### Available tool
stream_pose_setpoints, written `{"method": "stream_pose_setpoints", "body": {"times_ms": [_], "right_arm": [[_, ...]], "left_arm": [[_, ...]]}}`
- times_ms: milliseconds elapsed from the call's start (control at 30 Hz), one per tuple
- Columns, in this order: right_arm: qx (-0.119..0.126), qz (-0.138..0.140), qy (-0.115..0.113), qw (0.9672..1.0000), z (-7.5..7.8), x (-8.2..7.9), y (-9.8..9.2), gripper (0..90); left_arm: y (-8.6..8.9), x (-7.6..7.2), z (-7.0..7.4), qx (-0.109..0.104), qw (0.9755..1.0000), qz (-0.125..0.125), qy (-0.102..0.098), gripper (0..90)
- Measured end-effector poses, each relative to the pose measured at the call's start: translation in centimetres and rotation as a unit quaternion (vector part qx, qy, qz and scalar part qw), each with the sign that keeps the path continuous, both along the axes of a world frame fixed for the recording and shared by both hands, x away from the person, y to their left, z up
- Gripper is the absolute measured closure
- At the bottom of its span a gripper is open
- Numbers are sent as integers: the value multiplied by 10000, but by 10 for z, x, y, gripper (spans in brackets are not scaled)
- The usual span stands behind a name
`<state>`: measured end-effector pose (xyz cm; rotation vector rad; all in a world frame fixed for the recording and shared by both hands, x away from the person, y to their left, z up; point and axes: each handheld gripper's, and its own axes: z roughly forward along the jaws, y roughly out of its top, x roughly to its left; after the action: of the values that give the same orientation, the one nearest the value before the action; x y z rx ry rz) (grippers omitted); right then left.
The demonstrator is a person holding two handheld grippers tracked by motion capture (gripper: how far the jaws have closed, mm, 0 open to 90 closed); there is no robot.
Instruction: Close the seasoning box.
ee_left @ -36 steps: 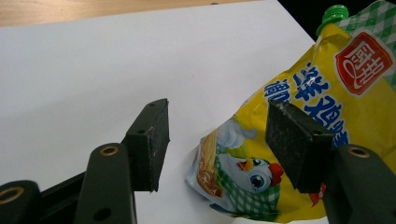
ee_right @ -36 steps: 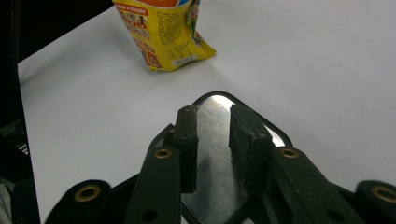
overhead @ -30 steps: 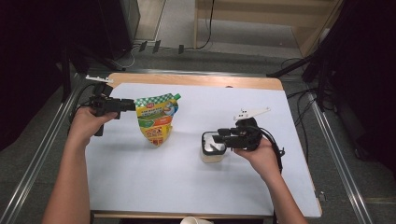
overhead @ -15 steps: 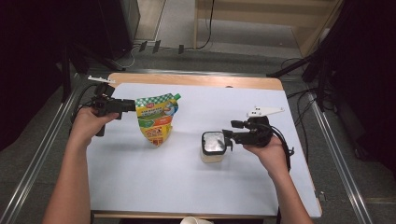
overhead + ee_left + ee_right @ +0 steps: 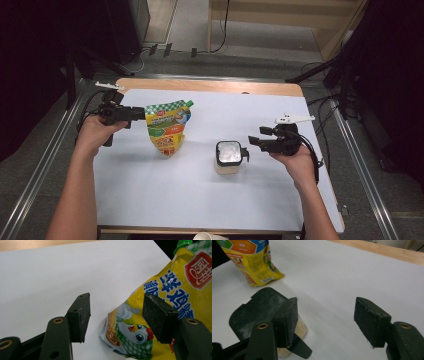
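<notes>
Right claw (image 5: 256,141) just opened, empty beside jar (image 5: 228,158); left claw (image 5: 116,316) seemingly loose around pouch (image 5: 166,127).

There is one yellow pouch (image 5: 167,129), one small jar (image 5: 229,157) with a black lid, and two tongs (image 5: 134,114) (image 5: 254,141) on one white tabletop (image 5: 210,200).
</notes>
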<state>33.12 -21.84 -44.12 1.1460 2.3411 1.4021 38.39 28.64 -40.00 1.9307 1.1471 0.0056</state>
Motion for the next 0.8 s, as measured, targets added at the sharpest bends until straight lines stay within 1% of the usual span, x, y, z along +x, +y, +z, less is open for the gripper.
{"method": "stream_pose_setpoints", "body": {"times_ms": [133, 233, 333, 400, 500, 533, 600, 800], "right_arm": [[-17, -207, -22, 9998, -5, 3, -8, 329], [-63, -307, -68, 9995, -9, 4, -12, 310], [-195, -413, -117, 9989, -14, 5, -17, 289], [-273, -469, -112, 9985, -17, 6, -19, 287], [-336, -523, -125, 9980, -20, 7, -21, 277], [-364, -508, -111, 9980, -22, 8, -22, 260], [-327, -472, -61, 9983, -24, 8, -25, 246], [-342, -635, 25, 9974, -30, 10, -32, 246]], "left_arm": [[1, 0, 0, -8, 10000, 5, -5, 409], [1, 0, 0, -4, 10000, 4, -2, 409], [1, 0, -1, -8, 10000, 12, 3, 409], [1, 0, -1, -10, 10000, 14, 7, 409], [2, 1, -2, -25, 10000, 17, 11, 408], [2, 1, -2, -23, 10000, 11, 13, 408], [2, 1, -2, -24, 10000, 15, 16, 408], [3, 1, -4, -59, 10000, 40, 34, 407]]}}
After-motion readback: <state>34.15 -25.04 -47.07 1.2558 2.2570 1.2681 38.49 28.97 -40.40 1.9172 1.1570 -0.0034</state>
